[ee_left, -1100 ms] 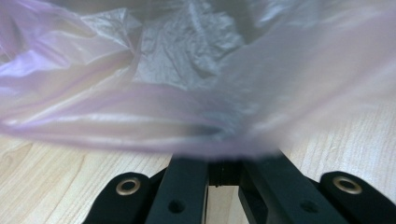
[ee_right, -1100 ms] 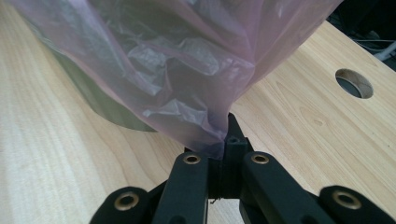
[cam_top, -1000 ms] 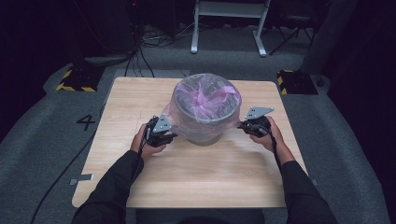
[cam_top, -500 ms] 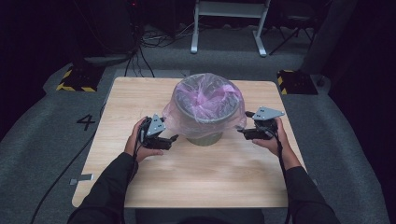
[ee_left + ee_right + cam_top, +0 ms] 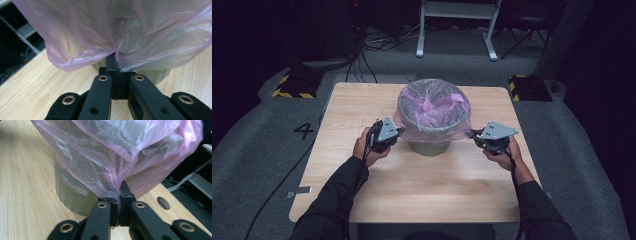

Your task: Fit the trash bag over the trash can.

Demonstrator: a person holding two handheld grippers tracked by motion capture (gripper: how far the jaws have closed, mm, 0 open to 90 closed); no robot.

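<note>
**Pink bag getting stretched down over the bin rim**

Pink translucent plastic bin liner (image 5: 432, 107) is draped over the mouth of a grey-green round plastic waste bin (image 5: 428, 146), which sits a bit back of the middle of the light wooden table (image 5: 362, 200). The bag's hem hangs partway down the outside wall, all crinkly.

What's changed over the last second: both hands have slid outward and a touch toward the person, away from the bin's sides. A second ago they were tucked right against the bin; now the left gripper (image 5: 398, 132) and right gripper (image 5: 472, 134) sit further out, each with film pulled along.

Jaws: in the left gripper view the left one's jaws are closed tight with a fold of the bag's hem (image 5: 87, 56) pinched between them. Same in the right gripper view, jaws clamped together on a bunched bit of the bag's edge (image 5: 117, 187). So both have hold of the liner on opposite sides.

My read is that the skirt is being tugged wide so it seats snugly around the rim. Looks nearly done, probably just needs pulling down evenly without tearing that thin film.
</note>
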